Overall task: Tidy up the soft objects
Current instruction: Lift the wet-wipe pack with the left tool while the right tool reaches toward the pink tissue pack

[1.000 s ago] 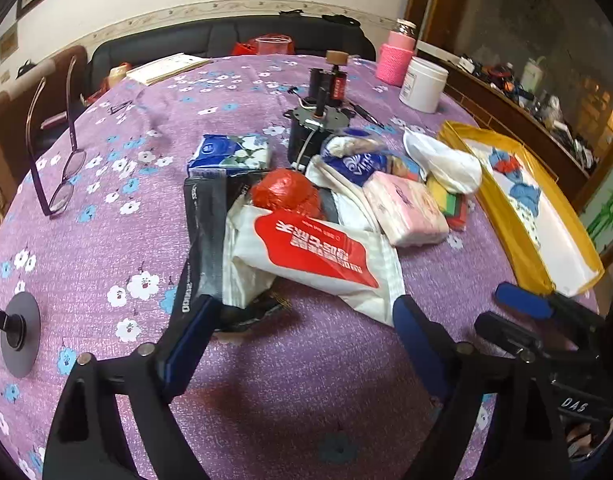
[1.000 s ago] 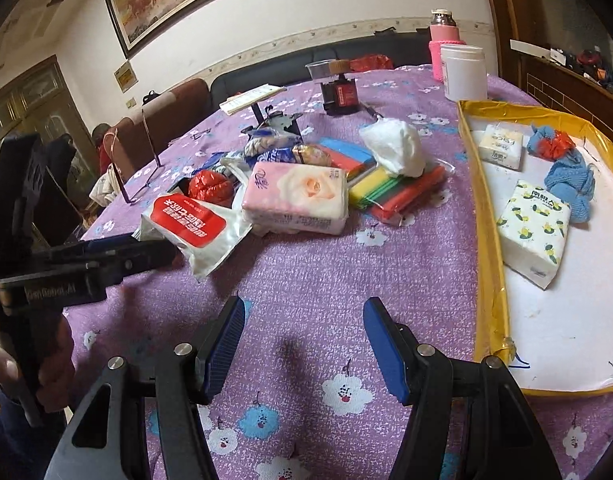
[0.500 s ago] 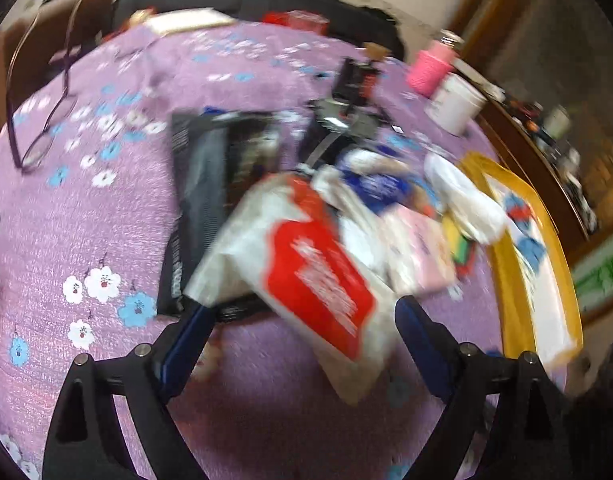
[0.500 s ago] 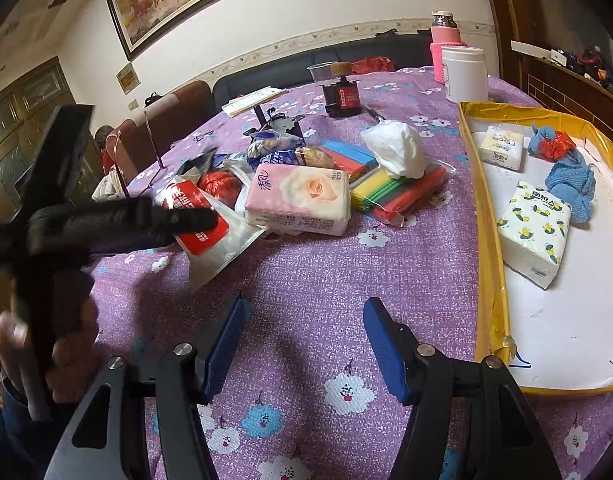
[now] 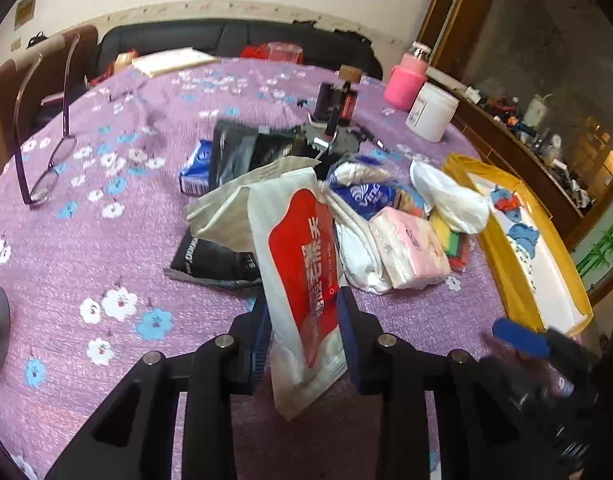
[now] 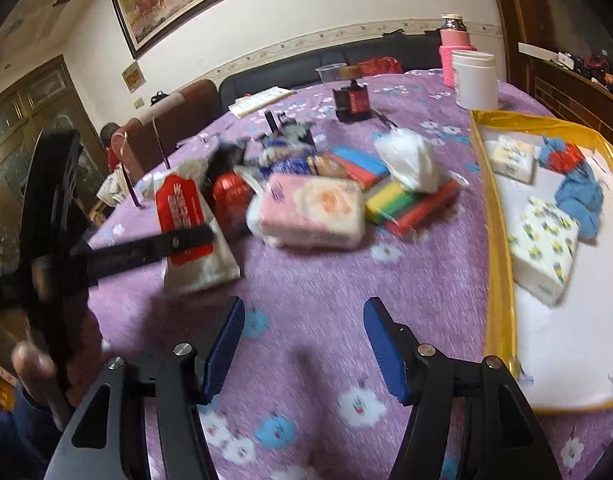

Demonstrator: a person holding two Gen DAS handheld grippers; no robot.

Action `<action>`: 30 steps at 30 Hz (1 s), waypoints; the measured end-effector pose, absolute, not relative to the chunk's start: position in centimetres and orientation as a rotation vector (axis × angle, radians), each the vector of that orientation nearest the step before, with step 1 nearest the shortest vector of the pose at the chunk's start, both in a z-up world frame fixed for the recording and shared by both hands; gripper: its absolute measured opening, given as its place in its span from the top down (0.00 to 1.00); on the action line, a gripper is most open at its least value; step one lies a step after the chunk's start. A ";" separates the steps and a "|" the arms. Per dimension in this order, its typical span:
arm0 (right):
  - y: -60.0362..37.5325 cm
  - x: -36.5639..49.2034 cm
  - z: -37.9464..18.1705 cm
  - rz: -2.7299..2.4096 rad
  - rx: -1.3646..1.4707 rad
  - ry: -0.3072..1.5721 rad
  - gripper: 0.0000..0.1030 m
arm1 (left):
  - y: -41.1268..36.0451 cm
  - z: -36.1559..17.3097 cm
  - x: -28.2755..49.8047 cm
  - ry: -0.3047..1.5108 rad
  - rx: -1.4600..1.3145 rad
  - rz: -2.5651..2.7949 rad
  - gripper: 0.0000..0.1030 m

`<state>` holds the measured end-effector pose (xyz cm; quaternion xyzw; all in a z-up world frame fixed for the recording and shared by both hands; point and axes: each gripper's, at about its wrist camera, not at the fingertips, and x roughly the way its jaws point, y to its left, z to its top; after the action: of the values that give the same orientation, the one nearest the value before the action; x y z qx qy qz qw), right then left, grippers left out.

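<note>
Above the purple worktop, the left gripper has its jaws pinching a red-and-white wipes pack, held upright beside the pile; the right gripper hovers with jaws spread near the yellow tray.

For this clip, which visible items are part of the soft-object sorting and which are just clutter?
Job:
left gripper clamping the red-and-white wipes pack
pink tissue pack
white plastic bag
yellow-rimmed tray with floral tissue pack

Clutter:
eyeglasses
white jar
pink bottle
</note>
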<state>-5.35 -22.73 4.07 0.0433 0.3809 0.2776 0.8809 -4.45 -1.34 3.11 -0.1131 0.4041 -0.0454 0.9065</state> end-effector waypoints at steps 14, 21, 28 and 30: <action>-19.4 3.3 2.9 0.557 0.158 0.902 0.12 | -1.8 3.3 -4.7 0.799 -0.234 -0.148 0.70; -19.3 3.3 2.5 0.534 0.140 0.889 0.23 | -2.2 3.4 -4.7 0.788 -0.218 -0.153 0.70; -20.7 -0.3 4.1 0.518 0.120 0.777 0.23 | -2.5 3.4 -4.9 0.785 -0.203 -0.165 0.70; -21.1 -1.3 4.0 0.514 0.121 0.760 0.23 | -2.5 3.5 -4.9 0.781 -0.201 -0.172 0.70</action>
<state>-1.27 -21.08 4.04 0.0582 0.3665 0.2481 0.8949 -4.92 -2.54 3.49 -0.0978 0.3797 -0.0836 0.9161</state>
